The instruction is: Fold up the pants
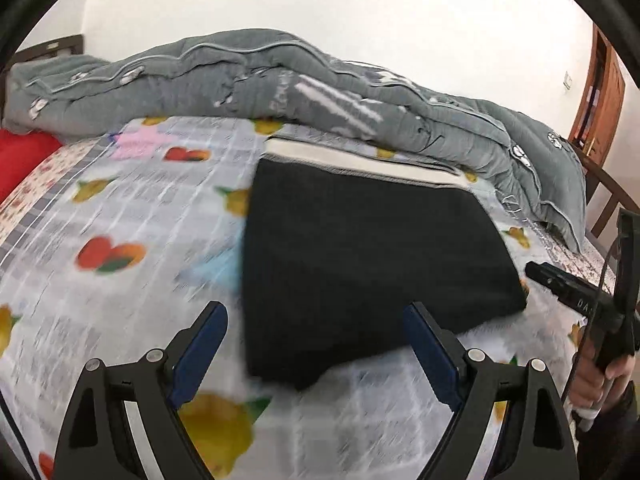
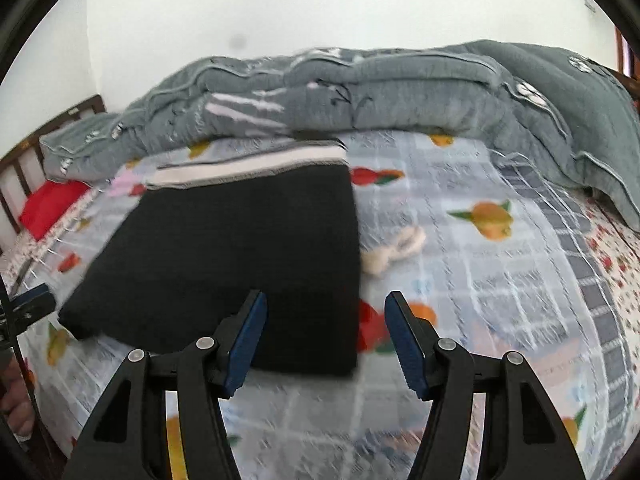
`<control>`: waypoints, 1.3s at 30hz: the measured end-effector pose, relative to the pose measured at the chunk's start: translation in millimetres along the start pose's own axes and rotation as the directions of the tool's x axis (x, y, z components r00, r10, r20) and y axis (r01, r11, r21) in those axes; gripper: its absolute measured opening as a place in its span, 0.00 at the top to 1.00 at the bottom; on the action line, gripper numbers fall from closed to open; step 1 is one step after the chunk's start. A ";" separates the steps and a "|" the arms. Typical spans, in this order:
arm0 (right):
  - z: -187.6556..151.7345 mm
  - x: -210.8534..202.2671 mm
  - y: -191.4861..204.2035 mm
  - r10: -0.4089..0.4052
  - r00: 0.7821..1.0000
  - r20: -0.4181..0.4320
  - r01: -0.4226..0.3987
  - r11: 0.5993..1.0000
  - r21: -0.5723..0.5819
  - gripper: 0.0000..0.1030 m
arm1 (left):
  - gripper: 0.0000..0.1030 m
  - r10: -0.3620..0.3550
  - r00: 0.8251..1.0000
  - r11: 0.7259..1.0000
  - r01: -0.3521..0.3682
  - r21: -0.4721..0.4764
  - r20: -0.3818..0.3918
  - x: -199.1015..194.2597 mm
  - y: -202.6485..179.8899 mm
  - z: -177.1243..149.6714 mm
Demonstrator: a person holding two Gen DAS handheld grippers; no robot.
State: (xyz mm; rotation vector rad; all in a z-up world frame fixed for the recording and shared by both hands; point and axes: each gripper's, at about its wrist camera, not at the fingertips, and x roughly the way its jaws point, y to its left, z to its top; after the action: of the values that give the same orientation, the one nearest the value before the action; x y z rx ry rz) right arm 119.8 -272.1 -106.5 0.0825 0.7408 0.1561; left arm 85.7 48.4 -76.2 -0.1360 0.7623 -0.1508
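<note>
Hovering over folded black pants on the bedsheet, left gripper and right gripper both agape, empty.

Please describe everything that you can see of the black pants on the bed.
The black pants lie folded into a flat, roughly rectangular stack on the fruit-patterned bed sheet. The cloth looks dark, thick and matte. At the far edge there is a white band with a grey stitched line. A cream cord piece lies on the sheet beside one side edge. The grey quilt is bunched just behind them. Neither claw touches them.
</note>
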 end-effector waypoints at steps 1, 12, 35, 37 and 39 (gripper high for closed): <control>2.4 2.8 3.2 0.021 1.000 0.003 -0.021 1.000 -0.007 0.40 | 0.14 0.002 1.000 1.000 -0.002 0.016 0.001 8.2 -7.0 6.4; -28.5 29.5 53.7 0.042 0.994 -0.105 -0.065 0.970 -0.234 0.41 | 0.12 0.081 0.993 0.986 -0.067 0.155 -0.087 41.1 -17.7 -19.6; -37.2 7.8 81.2 -0.004 1.000 0.019 0.011 0.935 -0.354 0.96 | 0.13 -0.006 0.993 0.995 -0.006 -0.097 -0.120 8.3 71.6 -19.8; -40.4 -3.1 78.9 0.010 0.999 0.043 0.007 0.928 -0.373 0.96 | 0.13 -0.018 0.993 0.995 0.007 -0.098 -0.115 7.0 73.6 -19.8; -45.4 5.6 77.3 -0.001 1.000 0.010 0.005 0.922 -0.386 0.96 | 0.13 -0.031 0.993 0.995 0.020 -0.095 -0.113 8.5 72.2 -17.9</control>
State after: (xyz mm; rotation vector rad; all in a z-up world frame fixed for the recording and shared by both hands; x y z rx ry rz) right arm 84.5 -194.1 -133.6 -0.2952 0.6887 0.2968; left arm 85.6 116.4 -107.5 -0.2278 0.8822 -0.1482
